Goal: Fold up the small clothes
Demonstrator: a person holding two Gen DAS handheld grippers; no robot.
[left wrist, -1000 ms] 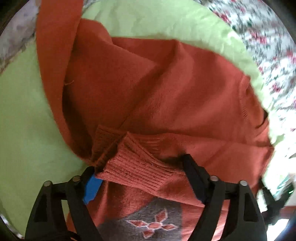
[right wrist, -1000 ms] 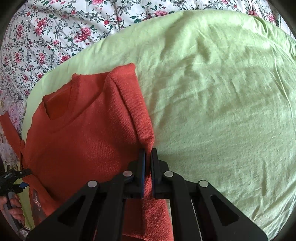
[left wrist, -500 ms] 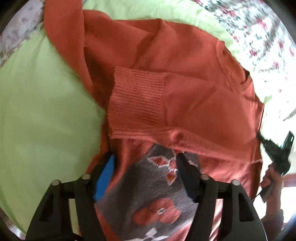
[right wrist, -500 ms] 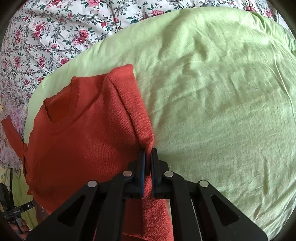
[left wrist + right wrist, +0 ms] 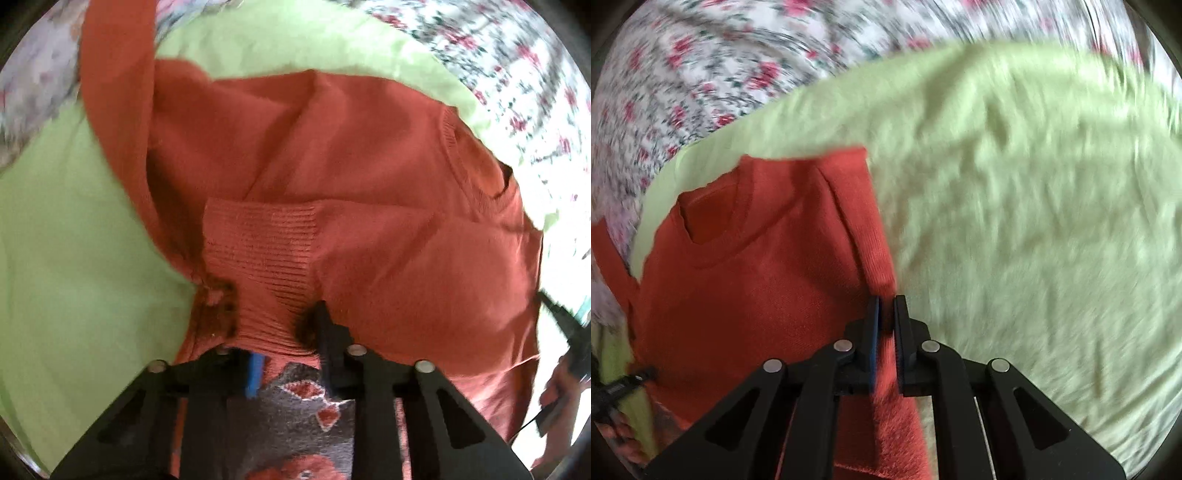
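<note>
An orange knit sweater [image 5: 332, 155] lies on a light green sheet [image 5: 74, 258], one sleeve folded across its body. Its ribbed cuff [image 5: 258, 243] bunches between the fingers of my left gripper [image 5: 280, 332], whose jaws are closing and pinch the cuff. Below the cuff shows a grey patch with a red motif [image 5: 295, 417]. In the right wrist view, my right gripper [image 5: 886, 306] is shut on the folded side edge of the sweater [image 5: 757, 277], near the neckline.
A floral bedspread [image 5: 701, 74] surrounds the green sheet [image 5: 1015, 221], which spreads wide to the right of the sweater. A hand [image 5: 557, 391] with the other gripper shows at the right edge of the left wrist view.
The left gripper's jaws went from wide apart around the sleeve to narrow on the ribbed cuff, and it shifted over the sweater. The right gripper kept its hold on the edge.
</note>
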